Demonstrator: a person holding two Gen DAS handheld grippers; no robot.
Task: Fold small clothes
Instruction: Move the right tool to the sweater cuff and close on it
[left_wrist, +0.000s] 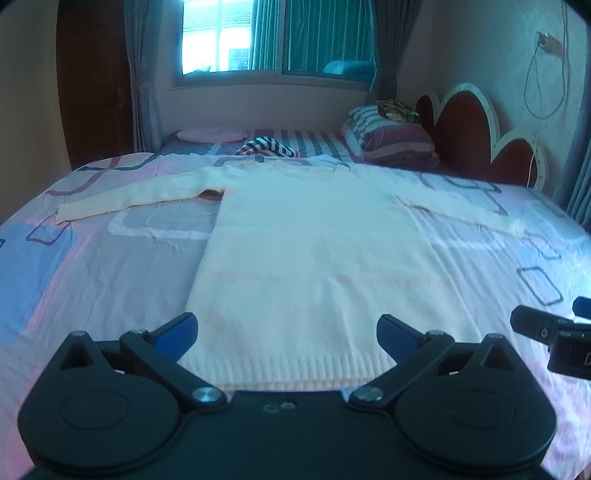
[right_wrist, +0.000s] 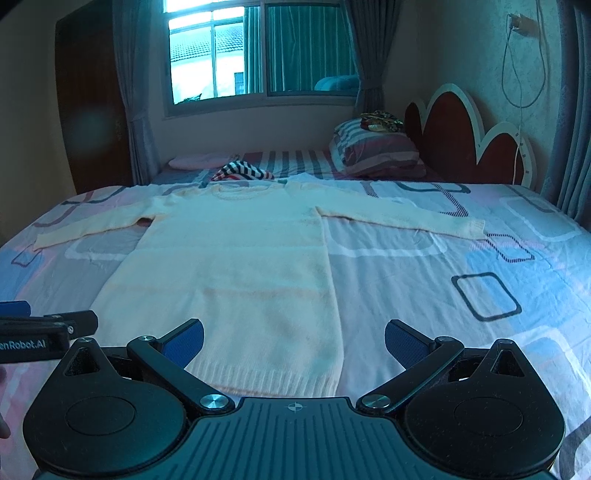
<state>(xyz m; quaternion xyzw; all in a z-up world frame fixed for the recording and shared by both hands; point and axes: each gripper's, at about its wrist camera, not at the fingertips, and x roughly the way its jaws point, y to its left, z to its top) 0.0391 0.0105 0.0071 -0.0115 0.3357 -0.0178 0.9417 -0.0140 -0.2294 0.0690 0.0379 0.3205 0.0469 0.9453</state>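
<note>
On bed (left_wrist: 110, 280): one sweater (left_wrist: 314, 243), two sleeves.

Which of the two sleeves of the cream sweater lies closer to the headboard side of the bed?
The sleeve stretched out to the right, toward the red headboard. The other sleeve points left, toward the dark door side.

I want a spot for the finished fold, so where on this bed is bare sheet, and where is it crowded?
Bare sheet lies right of the cream sweater, below its right sleeve. A smaller patch lies left of the body, below the left sleeve. The far end is crowded: folded bedding, a striped garment and a pink pillow.
</note>
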